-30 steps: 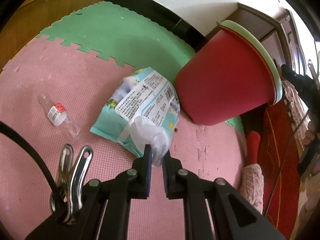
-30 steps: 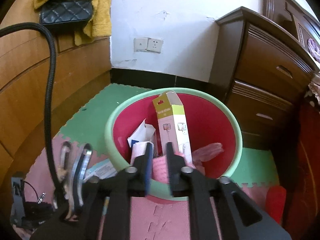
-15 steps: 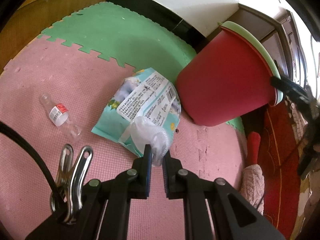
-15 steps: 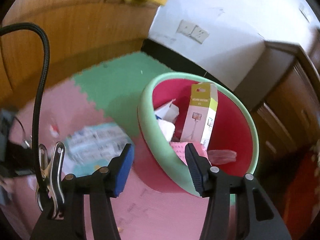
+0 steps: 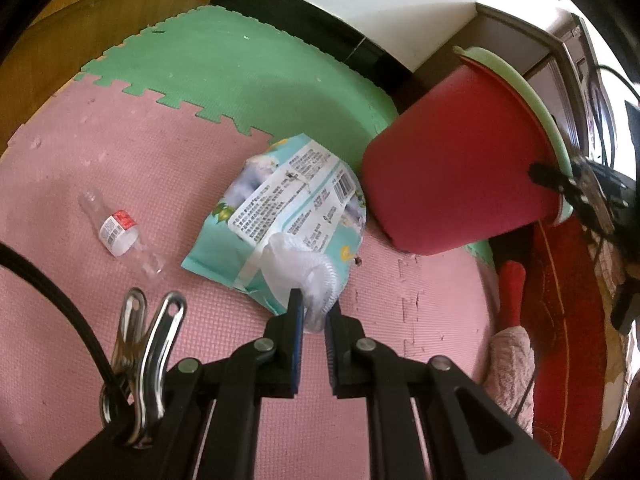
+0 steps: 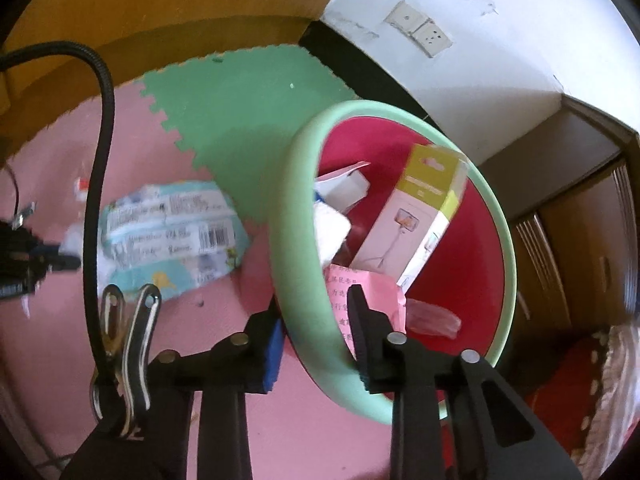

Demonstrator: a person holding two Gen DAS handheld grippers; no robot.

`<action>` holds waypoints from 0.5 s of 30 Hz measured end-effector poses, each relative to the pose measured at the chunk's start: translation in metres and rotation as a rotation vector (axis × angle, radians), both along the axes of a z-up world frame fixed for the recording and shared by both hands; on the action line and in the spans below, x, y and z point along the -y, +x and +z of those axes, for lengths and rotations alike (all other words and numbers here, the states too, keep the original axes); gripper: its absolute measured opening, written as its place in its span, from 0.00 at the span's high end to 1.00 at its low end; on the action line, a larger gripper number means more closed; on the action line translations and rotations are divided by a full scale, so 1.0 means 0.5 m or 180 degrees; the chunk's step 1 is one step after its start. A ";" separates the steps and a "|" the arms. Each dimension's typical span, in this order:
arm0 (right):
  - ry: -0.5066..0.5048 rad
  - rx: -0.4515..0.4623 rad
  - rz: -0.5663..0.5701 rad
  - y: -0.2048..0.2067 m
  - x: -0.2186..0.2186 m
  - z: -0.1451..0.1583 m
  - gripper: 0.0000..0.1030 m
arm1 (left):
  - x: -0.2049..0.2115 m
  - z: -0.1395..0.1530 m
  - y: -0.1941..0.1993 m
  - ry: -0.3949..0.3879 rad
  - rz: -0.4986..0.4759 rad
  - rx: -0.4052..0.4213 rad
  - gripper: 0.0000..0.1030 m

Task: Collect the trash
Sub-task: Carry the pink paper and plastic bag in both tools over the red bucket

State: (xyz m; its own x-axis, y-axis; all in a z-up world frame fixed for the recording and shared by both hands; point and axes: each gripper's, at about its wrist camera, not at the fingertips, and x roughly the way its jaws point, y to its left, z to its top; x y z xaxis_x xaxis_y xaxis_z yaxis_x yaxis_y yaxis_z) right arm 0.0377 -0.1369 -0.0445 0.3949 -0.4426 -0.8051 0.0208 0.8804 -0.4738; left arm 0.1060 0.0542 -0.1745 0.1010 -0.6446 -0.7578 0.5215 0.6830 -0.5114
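My left gripper [image 5: 313, 310] is shut on a crumpled clear plastic cup [image 5: 306, 276] that lies on a teal printed plastic bag [image 5: 280, 216] on the pink mat. A small clear bottle with a red-and-white label [image 5: 116, 230] lies to the left. The red bin with a green rim [image 5: 460, 172] stands tilted to the right. My right gripper [image 6: 316, 320] is open and straddles the bin's green rim [image 6: 298, 240], one finger outside, one inside. The bin holds a yellow-and-white box [image 6: 416, 220], pink paper [image 6: 360, 292] and white scraps. The bag also shows in the right wrist view [image 6: 172, 232].
Pink and green foam mats [image 5: 248, 72] cover the floor. A wooden panel [image 5: 80, 20] and a white wall with sockets [image 6: 420, 32] stand behind. A dark wooden dresser [image 6: 580, 240] is beside the bin. A red rug [image 5: 560, 300] and a pink towel [image 5: 516, 364] lie at the right.
My right gripper has opened and moved down onto the bin's rim, with the bin now tilted. My left gripper has stayed shut on the cup.
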 end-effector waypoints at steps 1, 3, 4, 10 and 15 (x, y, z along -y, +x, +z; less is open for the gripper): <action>-0.0026 -0.0040 0.0016 -0.011 -0.004 0.002 0.75 | 0.000 0.000 -0.001 0.0003 0.0002 0.0003 0.90; -0.0030 -0.0071 0.0023 -0.023 -0.007 0.009 0.76 | 0.001 0.001 -0.002 0.0008 0.0007 0.0003 0.90; -0.0011 -0.0075 0.0032 -0.036 -0.009 0.019 0.77 | 0.000 0.002 -0.002 0.0007 0.0011 0.0008 0.90; 0.0104 -0.0183 0.0269 -0.094 -0.048 0.057 0.79 | -0.004 0.023 -0.007 -0.0066 0.0025 0.0046 0.90; 0.0075 -0.0296 0.0729 -0.155 -0.141 0.061 0.78 | -0.008 0.068 -0.022 -0.0094 0.0027 0.0255 0.90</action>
State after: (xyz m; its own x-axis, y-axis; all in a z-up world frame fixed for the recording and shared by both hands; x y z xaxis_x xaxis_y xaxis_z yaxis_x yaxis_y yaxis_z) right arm -0.0398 -0.0664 -0.0141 0.4064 -0.3308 -0.8517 -0.2235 0.8678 -0.4437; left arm 0.0950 0.0584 -0.1406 0.1661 -0.6653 -0.7278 0.5559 0.6728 -0.4881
